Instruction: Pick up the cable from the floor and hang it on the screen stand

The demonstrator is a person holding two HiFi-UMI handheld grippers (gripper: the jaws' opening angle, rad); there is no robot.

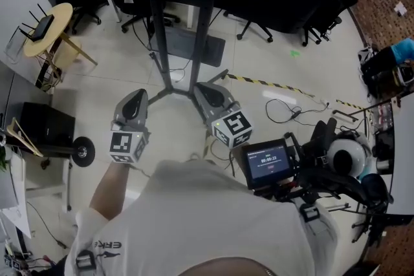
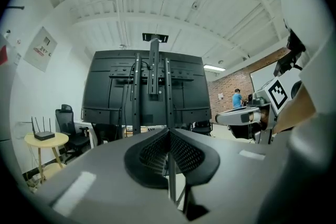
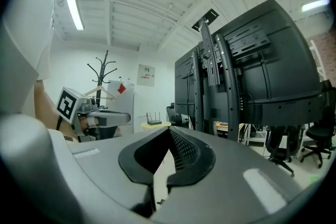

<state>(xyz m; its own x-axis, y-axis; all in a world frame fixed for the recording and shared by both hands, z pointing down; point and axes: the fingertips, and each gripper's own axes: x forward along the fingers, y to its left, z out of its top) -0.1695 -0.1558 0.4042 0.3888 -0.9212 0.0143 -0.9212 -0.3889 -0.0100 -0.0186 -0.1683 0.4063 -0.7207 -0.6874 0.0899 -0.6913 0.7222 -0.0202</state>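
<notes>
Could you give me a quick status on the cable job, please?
Left tongs shut, empty; right tongs shut, empty. Cable on floor, right of the screen stand, untouched. Striped tape beside it; path looks open.

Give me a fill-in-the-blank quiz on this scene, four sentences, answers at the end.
1. The left gripper and right gripper both have their jaws ___, holding nothing.
2. The black cable lies loose on the ___.
3. The router sits on a round wooden ___.
4. Both grippers face the screen stand, whose colour is ___.
Answers: shut; floor; table; black.
</notes>
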